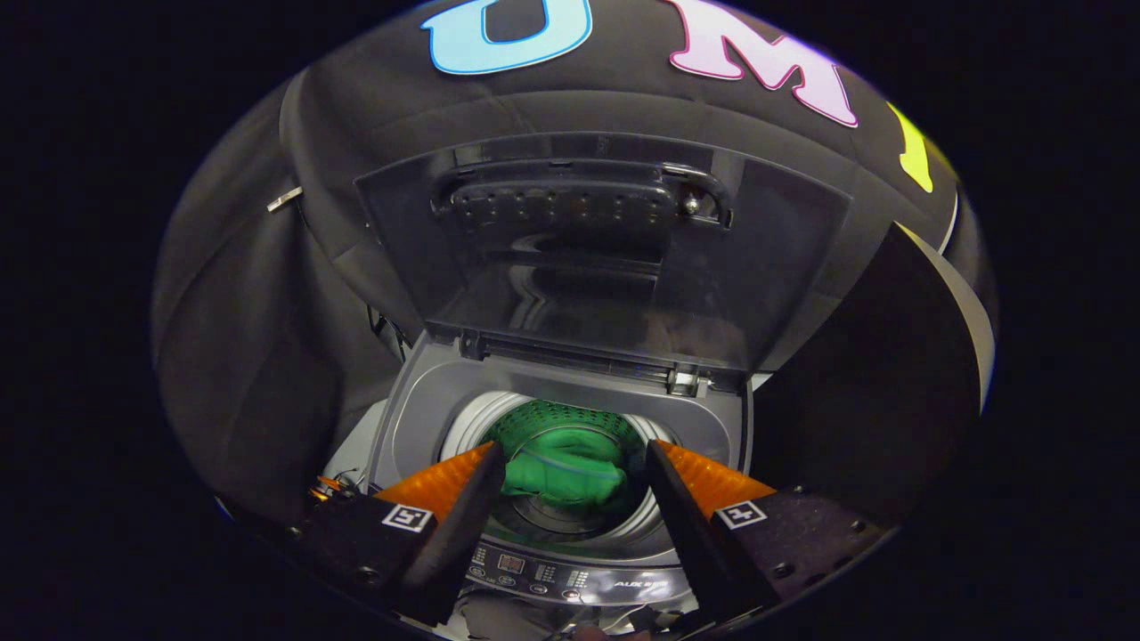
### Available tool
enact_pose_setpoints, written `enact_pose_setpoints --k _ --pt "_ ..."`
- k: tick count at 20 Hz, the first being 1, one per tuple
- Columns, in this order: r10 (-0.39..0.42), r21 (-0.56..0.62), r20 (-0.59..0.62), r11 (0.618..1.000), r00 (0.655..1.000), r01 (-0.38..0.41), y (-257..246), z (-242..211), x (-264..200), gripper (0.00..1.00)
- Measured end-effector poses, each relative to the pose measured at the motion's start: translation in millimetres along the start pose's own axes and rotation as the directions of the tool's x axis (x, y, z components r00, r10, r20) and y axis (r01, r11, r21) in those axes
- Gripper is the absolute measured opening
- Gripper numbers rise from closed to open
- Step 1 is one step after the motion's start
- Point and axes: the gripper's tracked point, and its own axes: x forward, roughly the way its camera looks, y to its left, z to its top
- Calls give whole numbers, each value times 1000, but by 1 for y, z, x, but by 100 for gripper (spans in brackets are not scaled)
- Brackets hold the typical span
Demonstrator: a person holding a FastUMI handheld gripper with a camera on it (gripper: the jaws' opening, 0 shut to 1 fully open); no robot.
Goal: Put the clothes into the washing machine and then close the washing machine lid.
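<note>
We hold the gripper (568,463) with fingers spread apart and empty above the washing machine (570,418). A green garment (563,476) lies bunched in the drum, soft and light. The raised lid (588,258) looks rigid; we judge its top handle the best hold. Panel lettering is unreadable.

Hand-held gripper (570,463) spread wide above green clothes (563,476) in washing machine (570,401) (lid (606,258) up).

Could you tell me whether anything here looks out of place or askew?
Nothing stands out: the green garment lies inside the washing machine drum, the lid stands upright and open, and the gripper is open above it.
</note>
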Motion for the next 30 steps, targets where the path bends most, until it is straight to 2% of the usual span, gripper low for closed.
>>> enact_pose_setpoints --k 6,11,14,18,20,25,27,30 --pt "5 -18 136 1000 991 -3 -5 20 -28 99" --pt "-5 -38 306 999 952 18 -9 55 -67 99" --pt "-37 -36 452 998 891 60 -17 92 -100 99" --pt "-60 -22 636 995 770 95 -23 155 -138 99" --pt "-57 -17 672 996 739 92 -22 179 -150 99" --pt "-105 24 712 992 695 125 -37 223 -147 99" --pt "-131 38 706 988 696 148 -44 230 -137 99" --pt "-158 57 681 985 715 163 -53 236 -128 99"
